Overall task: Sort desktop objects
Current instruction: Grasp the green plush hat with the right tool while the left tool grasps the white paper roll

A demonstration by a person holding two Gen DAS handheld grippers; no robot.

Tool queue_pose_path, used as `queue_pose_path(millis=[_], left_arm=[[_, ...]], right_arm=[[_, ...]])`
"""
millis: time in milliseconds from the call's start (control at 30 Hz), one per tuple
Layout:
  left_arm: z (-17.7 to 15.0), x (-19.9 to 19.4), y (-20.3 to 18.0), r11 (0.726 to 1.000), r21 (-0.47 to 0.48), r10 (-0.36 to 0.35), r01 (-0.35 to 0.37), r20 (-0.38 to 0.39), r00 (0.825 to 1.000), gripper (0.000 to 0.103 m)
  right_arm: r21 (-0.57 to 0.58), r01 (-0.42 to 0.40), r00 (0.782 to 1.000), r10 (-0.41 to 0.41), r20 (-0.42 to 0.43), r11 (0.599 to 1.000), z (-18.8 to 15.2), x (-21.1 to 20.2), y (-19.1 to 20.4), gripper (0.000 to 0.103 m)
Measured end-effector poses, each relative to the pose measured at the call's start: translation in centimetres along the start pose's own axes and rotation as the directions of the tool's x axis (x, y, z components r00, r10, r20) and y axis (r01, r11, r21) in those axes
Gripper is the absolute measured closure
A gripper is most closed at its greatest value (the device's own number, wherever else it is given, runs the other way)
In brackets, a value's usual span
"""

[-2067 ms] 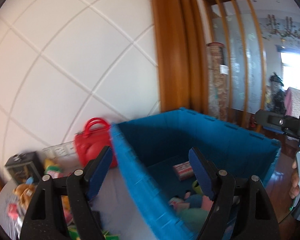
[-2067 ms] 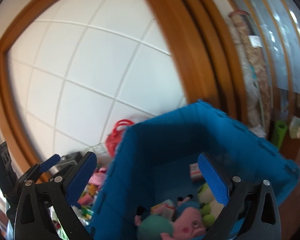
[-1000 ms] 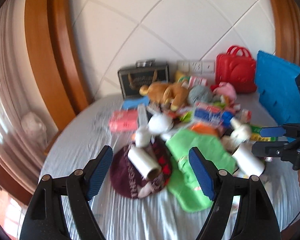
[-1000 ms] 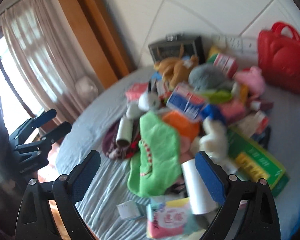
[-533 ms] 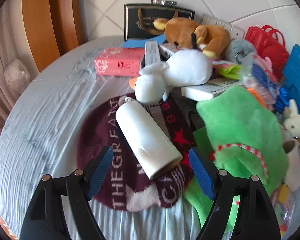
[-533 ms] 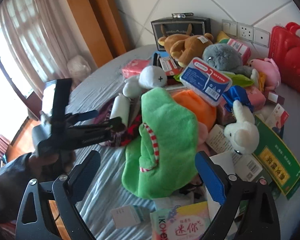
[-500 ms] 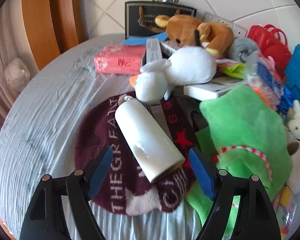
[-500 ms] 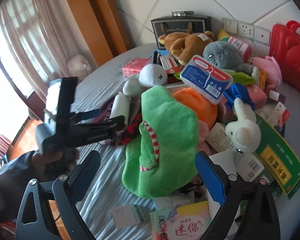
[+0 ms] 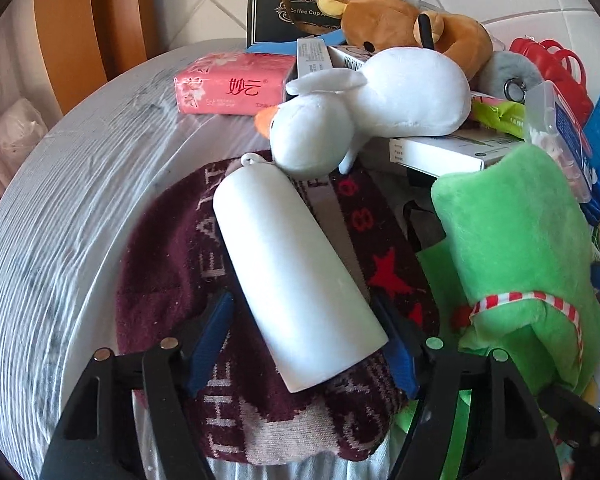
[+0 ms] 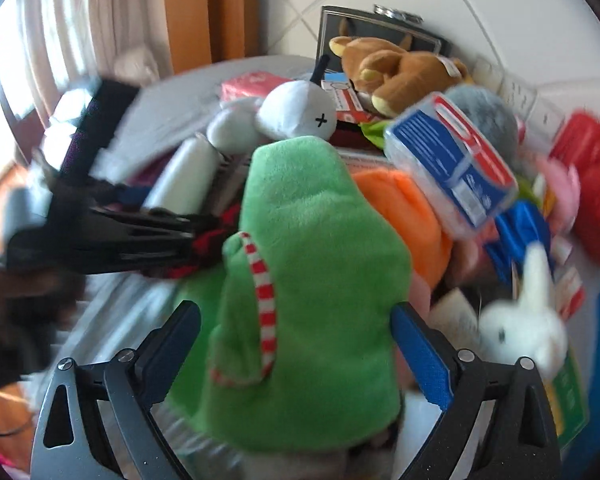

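Note:
A white cylinder bottle [image 9: 292, 272] lies on a maroon knit hat [image 9: 172, 288]. My left gripper [image 9: 304, 344] is open with its jaws on either side of the bottle's near end. A green plush with a red-white striped trim [image 10: 312, 300] lies beside it and also shows in the left wrist view [image 9: 516, 264]. My right gripper [image 10: 296, 344] is open, its jaws on either side of the green plush. The left gripper [image 10: 140, 224] shows blurred at the left of the right wrist view, next to the bottle [image 10: 184, 176].
A white plush duck [image 9: 364, 108], a brown bear plush [image 9: 412, 28], a pink tissue pack [image 9: 232, 88], a black box [image 9: 300, 4], a blue-red plastic box [image 10: 456, 160], an orange plush [image 10: 400, 208], a white rabbit toy [image 10: 532, 320] and a red bag [image 10: 596, 192] crowd the grey round table [image 9: 60, 200].
Both grippers swung away from the blue bin to the cluttered table and moved in low. The left closed in around the white bottle, the right around the green plush.

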State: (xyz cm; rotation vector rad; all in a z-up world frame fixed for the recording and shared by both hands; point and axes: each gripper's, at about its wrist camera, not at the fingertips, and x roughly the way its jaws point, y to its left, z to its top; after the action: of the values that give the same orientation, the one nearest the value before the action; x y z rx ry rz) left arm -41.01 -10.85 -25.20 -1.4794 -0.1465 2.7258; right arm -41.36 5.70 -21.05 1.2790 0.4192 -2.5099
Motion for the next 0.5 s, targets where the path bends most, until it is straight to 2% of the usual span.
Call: queue_pose_path(millis=[33, 100, 133, 167, 233, 300, 367, 500], left_arm=[[-0.1, -0.1, 0.1, 1.0, 0.003, 0.0, 0.0, 0.001, 1.0, 0.034], [-0.4, -0.2, 0.1, 1.0, 0.009, -0.005, 0.005, 0.002, 1.0, 0.037], [-0.4, -0.3, 0.1, 1.0, 0.013, -0.014, 0.014, 0.003, 1.0, 0.041], [-0.2, -0.3, 0.3, 0.999, 0.019, -0.031, 0.031, 0.005, 1.0, 0.046], [-0.5, -0.8, 0.6, 0.999, 0.027, -0.042, 0.042, 0.01, 0.999, 0.048], [-0.8, -1.8, 1.0, 0.998, 0.022, -0.066, 0.066, 0.031, 0.997, 0.05], [-1.1, -2.9, 1.1, 0.998, 0.038, -0.061, 0.059, 0.05, 0.997, 0.053], [-1.7, -5.1, 1.1, 0.995, 0.084, -0.062, 0.055, 0.079, 0.995, 0.058]], right_arm=[[-0.03, 0.05, 0.999, -0.05, -0.006, 0.998, 0.2, 0.5, 0.5, 0.012], [-0.106, 0.161, 0.987, -0.163, -0.01, 0.981, 0.3, 1.3, 1.7, 0.032], [-0.145, 0.219, 0.975, -0.221, 0.004, 0.965, 0.1, 1.4, 2.2, 0.052], [-0.127, 0.215, 0.977, -0.215, 0.011, 0.968, 0.1, 0.9, 2.0, 0.071], [-0.058, 0.171, 0.985, -0.171, 0.01, 0.983, 0.4, -0.5, 0.5, 0.088], [0.009, 0.096, 0.995, -0.097, 0.005, 0.995, 0.4, -1.4, -1.1, 0.09], [0.085, 0.022, 1.0, -0.023, 0.016, 0.996, 0.6, -2.9, -2.7, 0.09], [0.166, -0.041, 0.996, 0.027, 0.083, 0.985, 0.8, -6.2, -4.3, 0.091]])
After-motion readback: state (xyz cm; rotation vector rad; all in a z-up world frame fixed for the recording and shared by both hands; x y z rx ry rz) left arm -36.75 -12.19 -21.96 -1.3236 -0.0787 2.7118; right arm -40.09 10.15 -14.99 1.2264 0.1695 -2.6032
